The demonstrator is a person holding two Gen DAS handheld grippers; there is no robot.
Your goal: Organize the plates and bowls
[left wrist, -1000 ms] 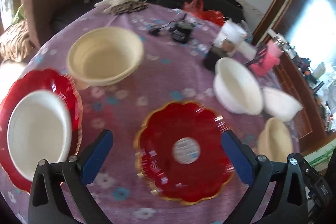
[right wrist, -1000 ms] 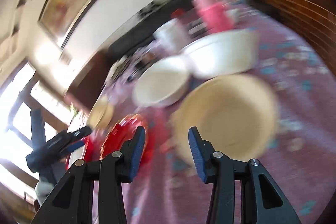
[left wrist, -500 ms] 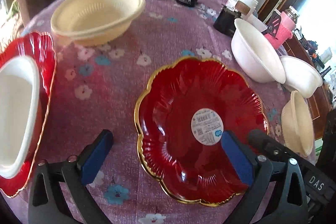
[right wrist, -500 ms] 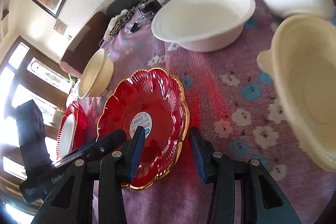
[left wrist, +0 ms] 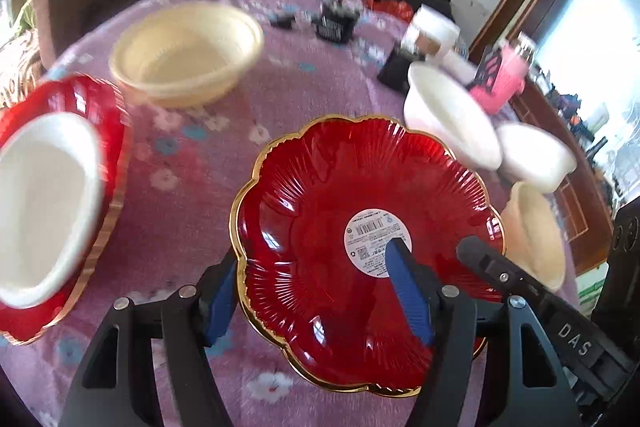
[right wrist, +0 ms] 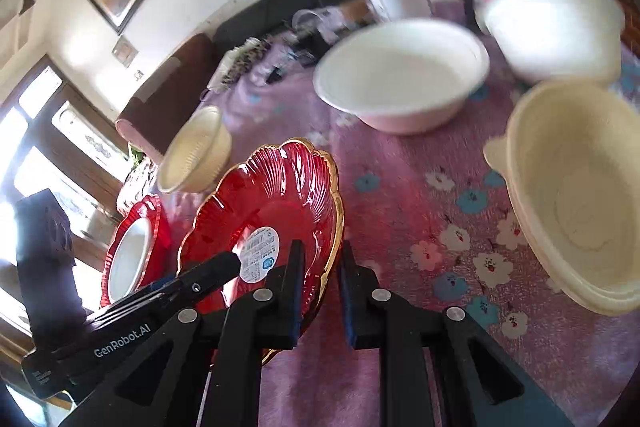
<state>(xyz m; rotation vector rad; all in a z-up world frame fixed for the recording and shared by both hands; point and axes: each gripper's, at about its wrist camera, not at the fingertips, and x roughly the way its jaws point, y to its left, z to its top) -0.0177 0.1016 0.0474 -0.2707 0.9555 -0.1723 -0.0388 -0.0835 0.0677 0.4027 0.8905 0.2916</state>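
On the flower-patterned purple counter (left wrist: 188, 187), two hand-held grippers grip one red plate with a gold rim (left wrist: 320, 211) from opposite sides. The left hand-held gripper (left wrist: 316, 291) has its blue fingers on either side of the plate's near rim, one beneath the edge and one over the barcode sticker, apparently clamped on it. The right hand-held gripper (right wrist: 318, 291) pinches the plate's gilt edge, its fingers drawn close with the rim between them. The plate looks tilted, probably lifted off the cloth. Toward the counter's left edge, a second red plate (left wrist: 100, 115) already carries a white bowl (left wrist: 44, 199), which suggests one set is paired. Still loose are a cream bowl (left wrist: 188, 59) toward the far edge, two white bowls (right wrist: 404, 75) near the right side, and another cream bowl (right wrist: 572, 191) at the right edge. By this reading the sorting is only begun, with most bowls yet to be placed.
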